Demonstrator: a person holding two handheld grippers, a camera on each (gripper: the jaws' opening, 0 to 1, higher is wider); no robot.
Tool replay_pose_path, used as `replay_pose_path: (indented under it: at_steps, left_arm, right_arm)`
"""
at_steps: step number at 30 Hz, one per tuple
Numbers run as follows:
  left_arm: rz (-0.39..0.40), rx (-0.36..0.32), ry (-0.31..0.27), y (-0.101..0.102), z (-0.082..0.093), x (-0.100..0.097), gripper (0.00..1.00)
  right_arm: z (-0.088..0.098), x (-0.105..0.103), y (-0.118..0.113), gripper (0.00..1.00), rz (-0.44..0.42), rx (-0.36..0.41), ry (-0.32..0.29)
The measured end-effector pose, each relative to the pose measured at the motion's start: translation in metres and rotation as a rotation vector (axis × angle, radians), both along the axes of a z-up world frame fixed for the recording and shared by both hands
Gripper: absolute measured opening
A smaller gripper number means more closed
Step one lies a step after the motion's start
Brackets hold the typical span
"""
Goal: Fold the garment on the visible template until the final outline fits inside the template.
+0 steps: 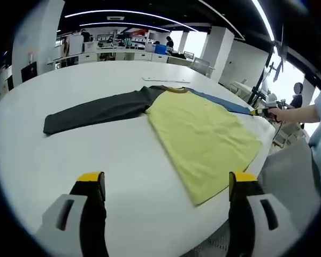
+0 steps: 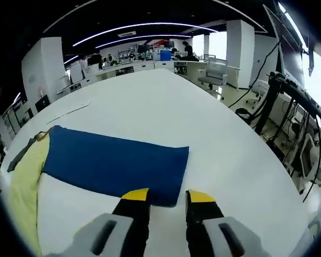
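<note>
Our right gripper (image 2: 167, 199), jaws narrow, nears the blue sleeve (image 2: 115, 163) of the shirt (image 1: 200, 136) flat on the table (image 1: 112, 160); left gripper (image 1: 168, 184) wide; we risk pinching nothing or dragging the body askew.

Beyond my wide white surface (image 1: 69, 160), an open-plan office stretches under curved ceiling light strips (image 2: 134, 38). Desks cluttered with monitors and a blue box (image 2: 166, 54) line the far wall, white square pillars (image 2: 246, 45) stand near bright windows, and a grey office chair (image 2: 214, 72) waits by black cabled stands (image 2: 281, 88).
</note>
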State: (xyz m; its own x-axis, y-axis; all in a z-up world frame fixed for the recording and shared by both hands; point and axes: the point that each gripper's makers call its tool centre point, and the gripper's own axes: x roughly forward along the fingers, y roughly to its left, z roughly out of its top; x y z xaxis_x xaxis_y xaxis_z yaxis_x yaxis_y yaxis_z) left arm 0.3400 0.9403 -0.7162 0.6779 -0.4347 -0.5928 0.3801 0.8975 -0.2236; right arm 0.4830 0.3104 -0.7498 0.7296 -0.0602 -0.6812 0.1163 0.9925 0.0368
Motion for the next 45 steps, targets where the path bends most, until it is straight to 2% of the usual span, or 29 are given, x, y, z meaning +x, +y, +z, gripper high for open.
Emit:
replay_pose_path:
  at_steps: [2,8,11,19,22,28,30,32,34,35,38,40,42,43,45]
  left_arm:
    - [-0.002,-0.002,0.000,-0.001,0.000,0.000,0.93]
    - [-0.010,-0.007,0.004,-0.005,-0.002,0.002,0.92]
    - [-0.010,-0.008,0.005,-0.006,-0.002,0.002,0.92]
    - [0.001,-0.012,0.008,-0.004,-0.003,0.002,0.92]
    - [0.001,-0.012,0.013,-0.004,-0.004,0.000,0.92]
    - [0.011,-0.019,0.008,-0.004,-0.005,0.000,0.92]
    - [0.015,-0.025,0.002,-0.005,-0.004,0.001,0.92]
    - [0.015,-0.029,-0.002,-0.006,-0.003,0.001,0.92]
    - [0.011,-0.029,-0.007,-0.007,-0.003,0.002,0.92]
    - [0.010,-0.029,-0.008,-0.008,-0.003,0.002,0.92]
    - [0.007,-0.036,-0.019,-0.010,-0.001,0.005,0.92]
    - [0.002,-0.038,-0.025,-0.011,0.000,0.006,0.92]
    - [-0.011,-0.031,-0.034,-0.012,0.001,0.007,0.92]
    - [-0.012,-0.032,-0.037,-0.012,0.002,0.008,0.92]
    - [-0.010,-0.037,-0.043,-0.012,0.003,0.009,0.92]
  right_arm:
    - [0.001,0.000,0.000,0.17,0.015,-0.027,0.010]
    - [0.000,0.005,-0.002,0.03,0.029,-0.043,0.016]
    - [0.000,0.009,-0.004,0.00,0.041,-0.064,0.023]
    - [0.003,0.022,-0.009,0.00,0.044,-0.089,0.024]
    - [0.007,0.029,-0.012,0.00,0.066,-0.124,0.029]
    - [0.019,0.034,-0.010,0.00,0.055,-0.127,0.004]
    - [0.025,0.036,-0.007,0.00,0.059,-0.137,-0.021]
    - [0.035,0.039,0.002,0.00,0.085,-0.145,-0.053]
    - [0.047,0.045,0.014,0.00,0.154,-0.182,-0.096]
    - [0.049,0.046,0.017,0.00,0.163,-0.189,-0.100]
    - [0.062,0.055,0.042,0.00,0.241,-0.191,-0.140]
    - [0.068,0.061,0.059,0.00,0.265,-0.178,-0.156]
    - [0.076,0.071,0.082,0.00,0.288,-0.119,-0.194]
    - [0.076,0.089,0.091,0.00,0.308,-0.088,-0.207]
    - [0.080,0.101,0.113,0.00,0.358,-0.058,-0.236]
